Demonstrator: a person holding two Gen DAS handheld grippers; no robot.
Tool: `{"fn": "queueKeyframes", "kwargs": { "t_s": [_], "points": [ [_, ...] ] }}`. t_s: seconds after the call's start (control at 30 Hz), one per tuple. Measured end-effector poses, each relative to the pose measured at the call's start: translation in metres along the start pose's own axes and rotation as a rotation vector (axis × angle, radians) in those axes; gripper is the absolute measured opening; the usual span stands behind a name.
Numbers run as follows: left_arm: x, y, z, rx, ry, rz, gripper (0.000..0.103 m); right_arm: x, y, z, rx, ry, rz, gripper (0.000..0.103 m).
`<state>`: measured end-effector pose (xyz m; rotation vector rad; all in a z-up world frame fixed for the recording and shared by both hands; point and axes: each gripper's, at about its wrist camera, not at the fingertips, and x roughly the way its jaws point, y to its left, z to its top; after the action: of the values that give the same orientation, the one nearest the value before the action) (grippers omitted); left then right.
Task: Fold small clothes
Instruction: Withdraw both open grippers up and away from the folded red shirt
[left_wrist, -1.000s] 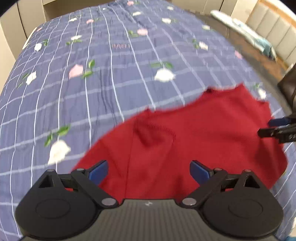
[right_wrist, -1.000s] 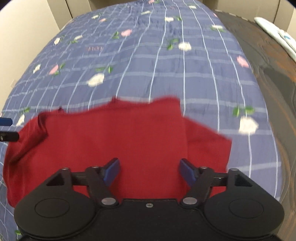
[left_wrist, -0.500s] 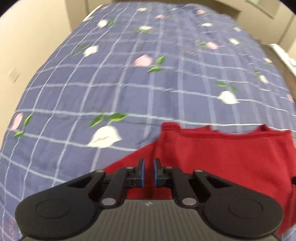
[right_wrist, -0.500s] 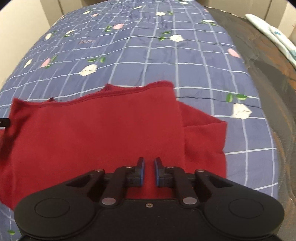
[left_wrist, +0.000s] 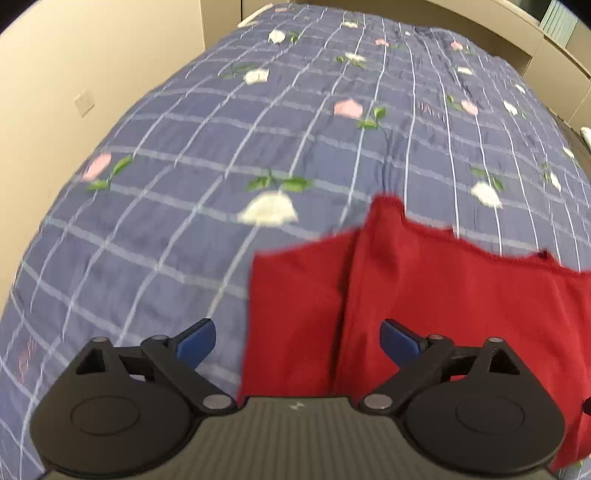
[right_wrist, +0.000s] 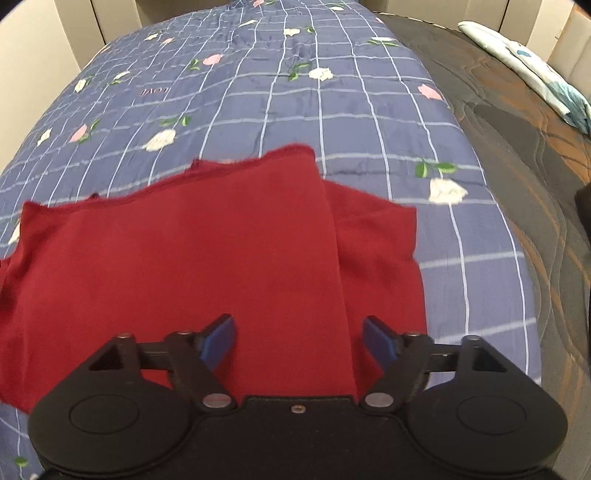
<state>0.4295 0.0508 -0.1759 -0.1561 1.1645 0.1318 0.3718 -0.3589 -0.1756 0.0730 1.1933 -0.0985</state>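
Observation:
A small dark red garment (left_wrist: 424, 291) lies spread on the blue checked bedspread (left_wrist: 258, 122). A short sleeve sticks out at each end, one in the left wrist view (left_wrist: 295, 302) and one in the right wrist view (right_wrist: 376, 243). My left gripper (left_wrist: 297, 338) is open and empty, low over the garment's left sleeve and side. My right gripper (right_wrist: 299, 339) is open and empty, low over the garment's right side near its body-sleeve seam. The garment (right_wrist: 184, 258) fills the lower half of the right wrist view.
The bedspread (right_wrist: 295, 92) has white and pink flower prints. A dark quilted surface (right_wrist: 517, 129) lies to the right of it, with a pale patterned cloth (right_wrist: 535, 66) at the far right. A beige wall (left_wrist: 74, 74) stands to the left.
Both grippers were open one second ago, shut on the red cloth half a second ago, and now stand open again. The garment lies flatter and more spread. The left view has shifted left.

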Motion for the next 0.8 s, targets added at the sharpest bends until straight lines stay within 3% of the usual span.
{"fn": "queueKeyframes", "kwargs": {
  "t_s": [0.17, 0.37, 0.8],
  "points": [
    [0.008, -0.008, -0.027, 0.046, 0.082, 0.057, 0.100, 0.004, -0.003, -0.024, -0.008, 0.053, -0.097, 0.096],
    [0.010, -0.006, -0.040, 0.056, 0.142, 0.099, 0.102, 0.009, -0.027, -0.048, 0.034, 0.120, -0.192, 0.102],
    [-0.029, -0.012, -0.049, 0.053, 0.122, 0.060, 0.102, -0.021, -0.031, -0.091, 0.090, 0.109, -0.163, 0.102]
  ]
}}
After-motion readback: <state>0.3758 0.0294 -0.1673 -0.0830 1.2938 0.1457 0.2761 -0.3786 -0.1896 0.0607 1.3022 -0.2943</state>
